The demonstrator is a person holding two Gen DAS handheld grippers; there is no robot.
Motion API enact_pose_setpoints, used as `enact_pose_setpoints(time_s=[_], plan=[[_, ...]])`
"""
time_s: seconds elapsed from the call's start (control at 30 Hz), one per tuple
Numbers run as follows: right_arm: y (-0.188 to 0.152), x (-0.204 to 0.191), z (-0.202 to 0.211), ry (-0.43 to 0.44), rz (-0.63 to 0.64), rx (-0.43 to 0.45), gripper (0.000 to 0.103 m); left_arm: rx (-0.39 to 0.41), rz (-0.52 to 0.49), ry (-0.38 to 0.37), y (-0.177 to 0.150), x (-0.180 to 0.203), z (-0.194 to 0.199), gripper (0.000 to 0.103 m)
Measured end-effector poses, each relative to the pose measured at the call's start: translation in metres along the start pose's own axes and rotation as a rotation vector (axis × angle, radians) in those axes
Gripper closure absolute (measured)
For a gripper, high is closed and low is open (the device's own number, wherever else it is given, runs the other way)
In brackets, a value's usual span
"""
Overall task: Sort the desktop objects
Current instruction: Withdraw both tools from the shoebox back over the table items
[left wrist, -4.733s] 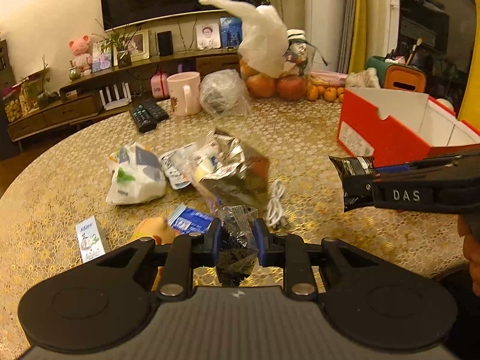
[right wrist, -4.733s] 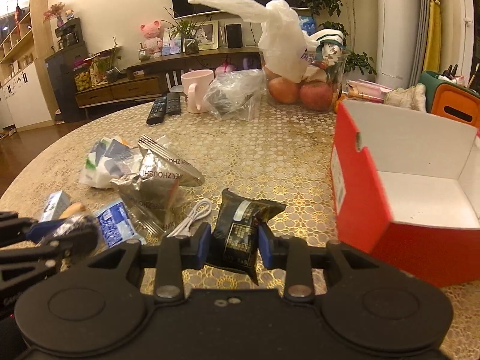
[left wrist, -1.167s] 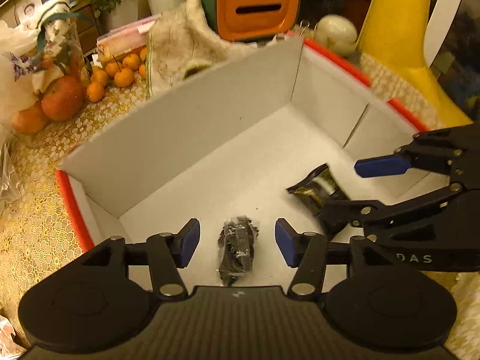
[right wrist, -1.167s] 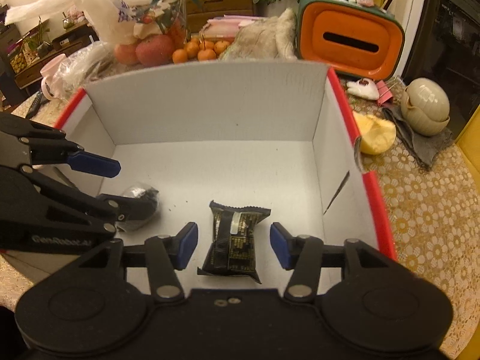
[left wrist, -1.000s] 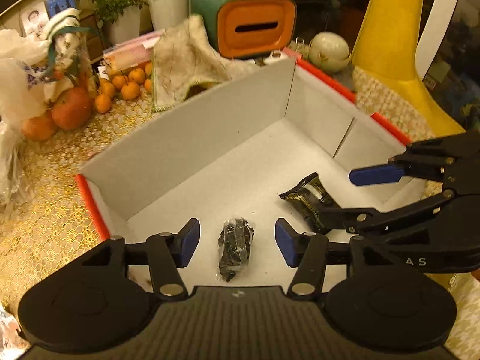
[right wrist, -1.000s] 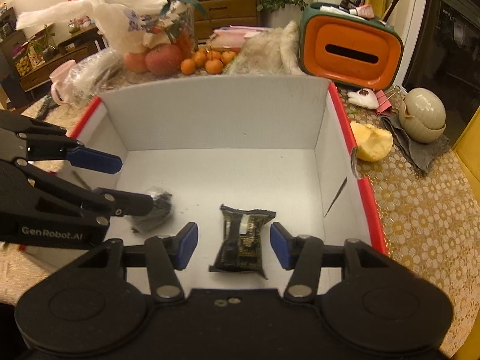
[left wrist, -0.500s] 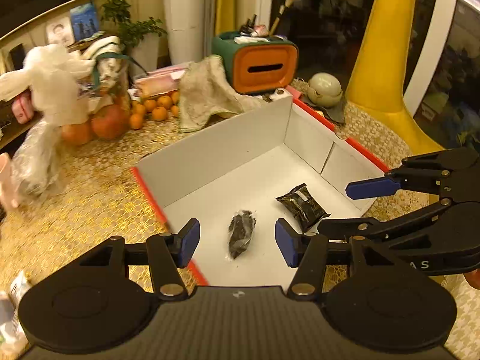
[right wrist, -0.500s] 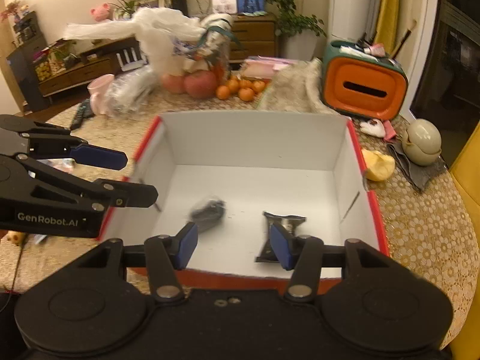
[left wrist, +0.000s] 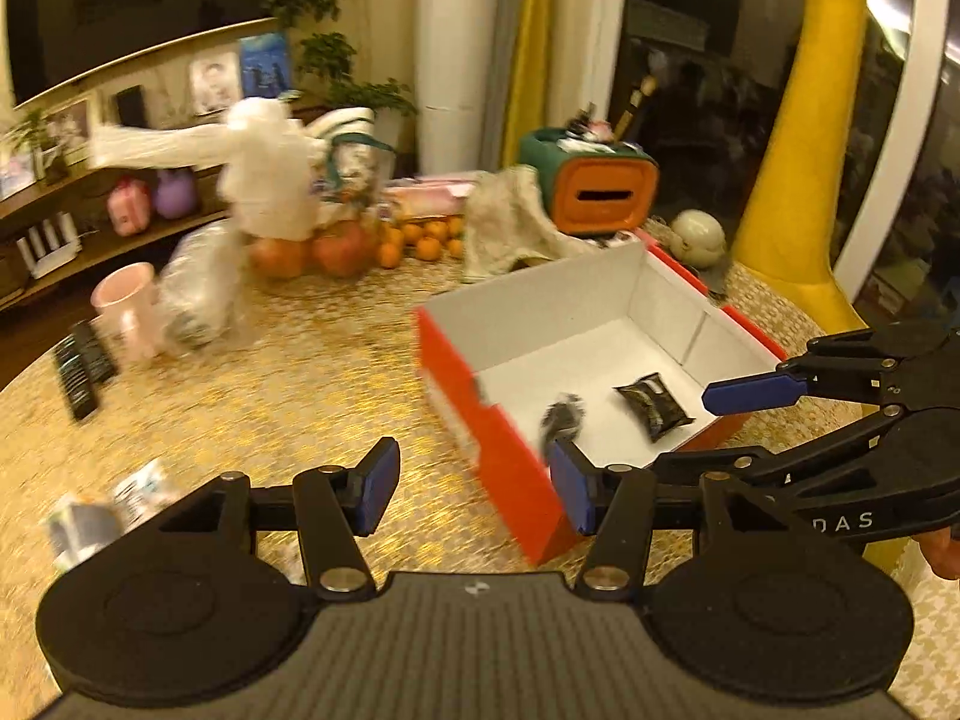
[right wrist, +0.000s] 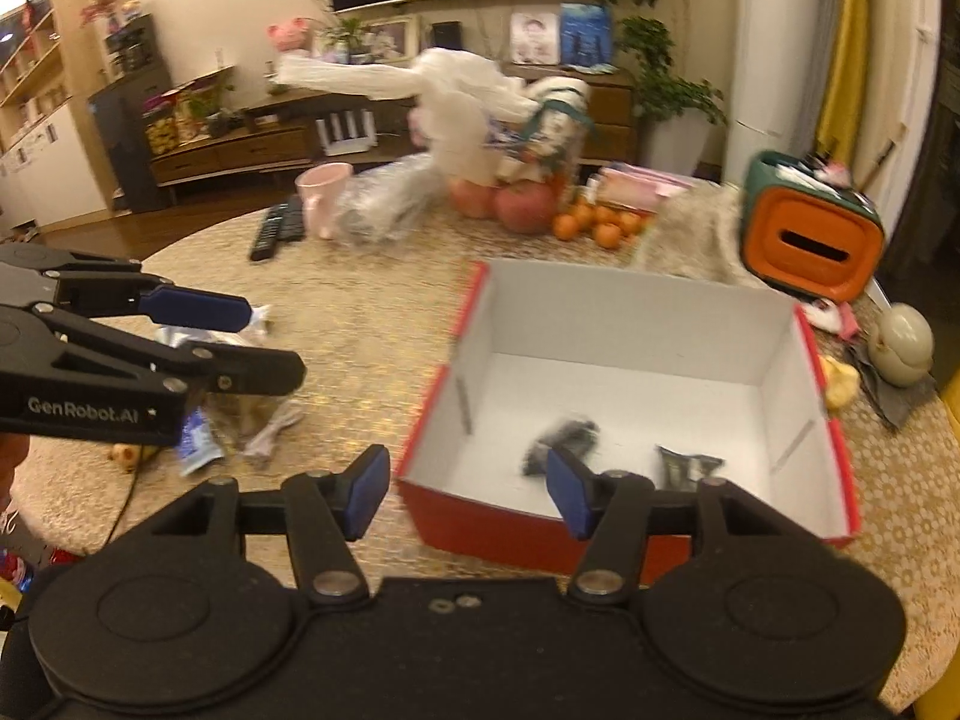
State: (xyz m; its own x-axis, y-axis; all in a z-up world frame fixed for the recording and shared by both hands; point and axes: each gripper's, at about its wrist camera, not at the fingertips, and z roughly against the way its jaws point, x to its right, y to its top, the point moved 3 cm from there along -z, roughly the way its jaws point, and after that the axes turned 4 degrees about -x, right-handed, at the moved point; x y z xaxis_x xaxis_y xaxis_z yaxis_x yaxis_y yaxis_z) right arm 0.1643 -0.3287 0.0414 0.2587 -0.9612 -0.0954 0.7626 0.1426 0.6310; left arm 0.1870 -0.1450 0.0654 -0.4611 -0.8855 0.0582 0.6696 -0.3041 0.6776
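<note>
A red cardboard box with a white inside stands on the round table. Two dark snack packets lie on its floor: a crumpled one and a flat black one. My left gripper is open and empty, above the table left of the box; it also shows in the right wrist view. My right gripper is open and empty, above the box's near wall; it also shows in the left wrist view.
Loose packets and a white cable lie on the table's left. At the back stand a pink mug, remotes, a bagged jar with apples and oranges, and an orange-green tissue box.
Both grippers let go of their packets inside the box, then pulled back and swung left. The view now takes in more of the table.
</note>
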Motion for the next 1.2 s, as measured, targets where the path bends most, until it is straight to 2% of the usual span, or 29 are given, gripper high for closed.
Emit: enact_pose_setpoints(time_s=[0.13,0.23,0.27,0.7,0.77,0.9,0.97,1.07,1.2], plan=[[0.004,-0.025,-0.002,0.018,0.025,-0.002,0.043,0.017,0.033,0.043,-0.018,-0.026,0.023,0.048],[0.005,-0.044,-0.006,0.033,0.039,-0.003,0.042,0.038,0.056,0.079,-0.030,-0.045,0.041,0.025],[0.005,-0.050,-0.009,0.039,0.042,-0.007,0.042,0.046,0.063,0.088,-0.034,-0.051,0.047,0.023],[0.007,-0.121,-0.035,0.077,0.104,-0.044,0.039,0.043,0.156,0.193,-0.094,-0.118,0.075,0.023],[0.008,-0.127,-0.038,0.080,0.105,-0.048,0.039,0.045,0.179,0.199,-0.102,-0.129,0.077,0.016],[0.010,-0.136,-0.047,0.080,0.100,-0.053,0.039,0.052,0.228,0.216,-0.117,-0.149,0.081,0.013],[0.013,-0.141,-0.051,0.080,0.100,-0.056,0.039,0.054,0.255,0.222,-0.125,-0.159,0.082,0.000],[0.015,-0.149,-0.057,0.082,0.108,-0.058,0.039,0.073,0.272,0.232,-0.137,-0.171,0.082,0.000],[0.021,-0.159,-0.067,0.085,0.117,-0.058,0.039,0.048,0.296,0.239,-0.151,-0.183,0.075,0.000]])
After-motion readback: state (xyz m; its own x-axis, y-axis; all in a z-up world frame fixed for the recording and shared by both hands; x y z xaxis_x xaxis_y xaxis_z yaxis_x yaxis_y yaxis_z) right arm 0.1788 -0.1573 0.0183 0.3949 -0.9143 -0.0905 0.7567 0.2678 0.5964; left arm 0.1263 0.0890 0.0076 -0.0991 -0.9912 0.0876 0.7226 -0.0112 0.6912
